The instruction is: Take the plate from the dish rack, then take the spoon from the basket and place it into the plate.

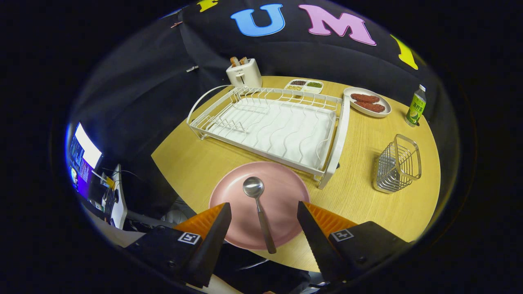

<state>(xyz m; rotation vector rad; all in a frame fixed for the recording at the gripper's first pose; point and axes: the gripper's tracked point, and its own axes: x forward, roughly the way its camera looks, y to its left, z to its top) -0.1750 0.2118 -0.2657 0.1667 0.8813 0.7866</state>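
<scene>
A pink plate (282,196) lies flat on the wooden table, just in front of the white dish rack (269,126). A metal spoon (258,208) rests in the plate, bowl pointing toward the rack and handle reaching over the plate's near rim. My gripper (263,210) hovers above the near side of the plate, open, its two orange-and-black fingers (218,228) standing either side of the spoon's handle without touching it. The wire basket (398,163) stands to the right of the plate, with nothing visible in it. The rack holds no dishes.
A white toaster (244,72) with bread sits behind the rack. Beyond the rack are a divided snack tray (304,85) and an oval dish of sausages (367,102). A green bottle (416,107) stands at the far right. The table's near edge runs under my fingers.
</scene>
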